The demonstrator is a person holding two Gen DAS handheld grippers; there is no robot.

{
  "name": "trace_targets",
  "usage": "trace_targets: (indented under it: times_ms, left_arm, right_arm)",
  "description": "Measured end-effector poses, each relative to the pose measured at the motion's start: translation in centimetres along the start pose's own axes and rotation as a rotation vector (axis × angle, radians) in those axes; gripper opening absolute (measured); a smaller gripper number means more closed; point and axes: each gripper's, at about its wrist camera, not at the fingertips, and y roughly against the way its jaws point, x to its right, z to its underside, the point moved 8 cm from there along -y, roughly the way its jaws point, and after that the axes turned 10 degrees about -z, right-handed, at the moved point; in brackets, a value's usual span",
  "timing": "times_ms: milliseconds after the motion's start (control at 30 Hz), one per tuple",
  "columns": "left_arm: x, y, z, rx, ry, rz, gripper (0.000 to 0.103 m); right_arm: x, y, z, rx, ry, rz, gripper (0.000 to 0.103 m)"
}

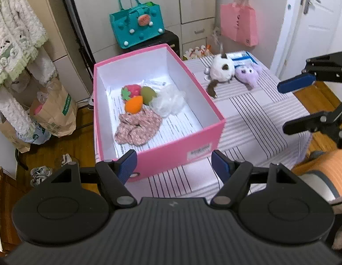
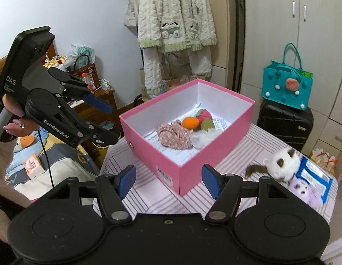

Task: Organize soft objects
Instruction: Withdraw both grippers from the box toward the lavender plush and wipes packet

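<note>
An open pink box (image 1: pixel 171 154) (image 2: pixel 171 165) stands on the striped table. Inside lie a red strawberry plush (image 1: pixel 132 90), an orange plush (image 1: pixel 133 104) (image 2: pixel 190 122), a green plush (image 1: pixel 148 95), a floral cloth scrunchie (image 1: pixel 138 128) (image 2: pixel 174 137) and a white fluffy piece (image 1: pixel 168 101). A white-and-brown cat plush (image 1: pixel 221 69) (image 2: pixel 281 162) and a purple plush (image 1: pixel 248 75) (image 2: pixel 303 190) lie on the table beyond the box. My left gripper (image 1: pixel 174 165) (image 2: pixel 104 121) is open and empty, before the box's near wall. My right gripper (image 2: pixel 168 180) (image 1: pixel 290 108) is open and empty, at the box's corner.
The striped tablecloth (image 1: pixel 259 114) covers the table. A blue packet (image 1: pixel 243 57) lies under the plushes. A teal bag (image 1: pixel 138 26) sits on a black suitcase (image 2: pixel 285 125). A pink bag (image 1: pixel 239 24), paper bags (image 1: pixel 56 112) and a hanging robe (image 2: pixel 175 22) surround the table.
</note>
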Motion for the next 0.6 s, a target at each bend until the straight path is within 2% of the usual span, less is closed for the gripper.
trace_targets:
  times_ms: [300,600]
  left_arm:
    - [2.2,0.1,1.9,-0.021,-0.041,0.025,0.074]
    - [4.7,-1.5,3.1,-0.06,-0.088,0.062,0.074]
  right_arm:
    - [-0.8,1.1,3.2,-0.026,-0.025,0.031,0.072]
    - [-0.2,1.7,6.7,-0.046,-0.076,0.039,0.072]
